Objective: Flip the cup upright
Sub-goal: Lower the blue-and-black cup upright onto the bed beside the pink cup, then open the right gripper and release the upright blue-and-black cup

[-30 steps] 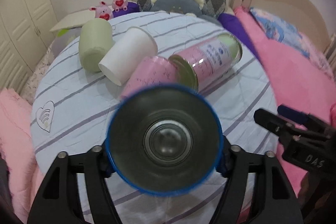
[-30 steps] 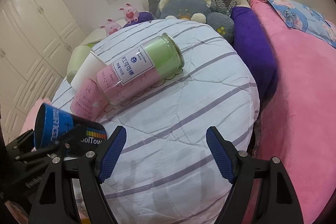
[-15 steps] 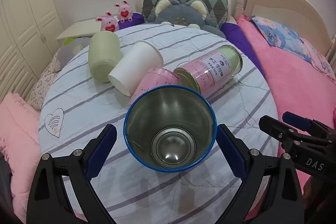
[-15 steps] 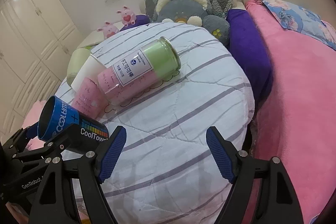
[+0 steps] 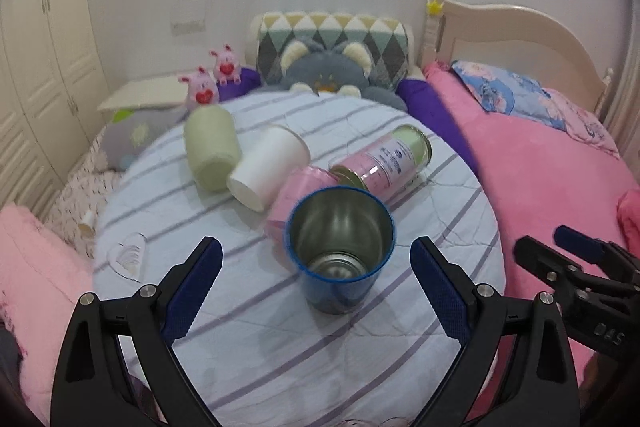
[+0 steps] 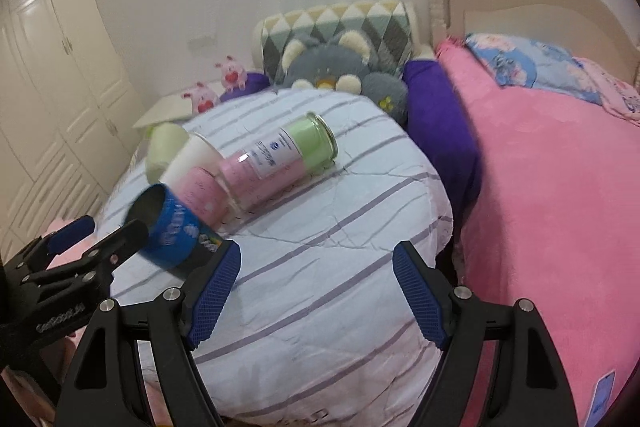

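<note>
Blue tin cup (image 5: 340, 251) stands mouth-up on the striped tabletop (image 5: 280, 339), dead ahead between the left tool's (image 5: 316, 287) wide-open, empty pads — right tool (image 6: 316, 283) equally open, empty, farther off.

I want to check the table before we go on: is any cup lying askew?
Yes. Four lie on their sides behind the upright blue metal cup: pale green cup, white paper cup, pink cup, pink-and-green labelled jar.
</note>
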{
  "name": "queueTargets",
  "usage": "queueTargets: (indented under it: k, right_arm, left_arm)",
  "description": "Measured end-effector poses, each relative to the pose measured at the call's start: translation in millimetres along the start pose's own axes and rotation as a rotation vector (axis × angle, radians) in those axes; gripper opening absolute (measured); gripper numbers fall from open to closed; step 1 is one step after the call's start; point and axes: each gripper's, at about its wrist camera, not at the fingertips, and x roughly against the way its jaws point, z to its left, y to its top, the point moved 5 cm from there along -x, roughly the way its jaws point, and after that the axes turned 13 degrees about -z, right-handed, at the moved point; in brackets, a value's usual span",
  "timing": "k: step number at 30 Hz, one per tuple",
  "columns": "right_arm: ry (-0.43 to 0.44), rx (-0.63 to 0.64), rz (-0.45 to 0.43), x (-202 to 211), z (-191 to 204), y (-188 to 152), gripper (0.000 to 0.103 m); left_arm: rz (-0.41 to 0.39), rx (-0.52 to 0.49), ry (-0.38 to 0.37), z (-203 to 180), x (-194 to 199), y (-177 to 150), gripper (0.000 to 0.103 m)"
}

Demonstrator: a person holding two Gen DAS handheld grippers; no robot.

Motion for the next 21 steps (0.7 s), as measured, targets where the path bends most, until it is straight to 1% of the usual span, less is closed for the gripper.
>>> queueTargets:
  k: [4, 7, 8, 10, 13, 17, 21]
  right_arm:
    - [-0.067, -0.009, -0.087, 26, 12, -5, 0.081]
    - [-0.08, -0.021, -0.151, 40, 22, -11, 0.082]
    - [-0.086, -0.029, -0.173, 44, 25, -12, 0.082]
    - [-0.098, -0.039, -0.222, 54, 31, -15, 0.082]
    - [-0.109, -0.049, -0.292, 68, 39, -17, 0.082]
    - [-0.126, -0.055, -0.361, 77, 49, -17, 0.082]
    - [-0.135, -0.039, -0.411, 83, 58, -21, 0.083]
  left_arm:
    - [-0.06, -0.023, -0.021, 9, 18, 2, 0.099]
    - [-0.142, -0.033, -0.018, 19, 32, 5, 0.099]
    - [-0.158, -0.034, -0.018, 22, 35, 5, 0.099]
    - [-0.196, -0.03, -0.039, 28, 43, 6, 0.1]
    - [-0.232, -0.024, -0.062, 35, 51, 5, 0.1]
    - [-0.287, -0.03, -0.068, 45, 59, 2, 0.1]
    - [-0.301, -0.029, -0.077, 53, 61, -2, 0.1]
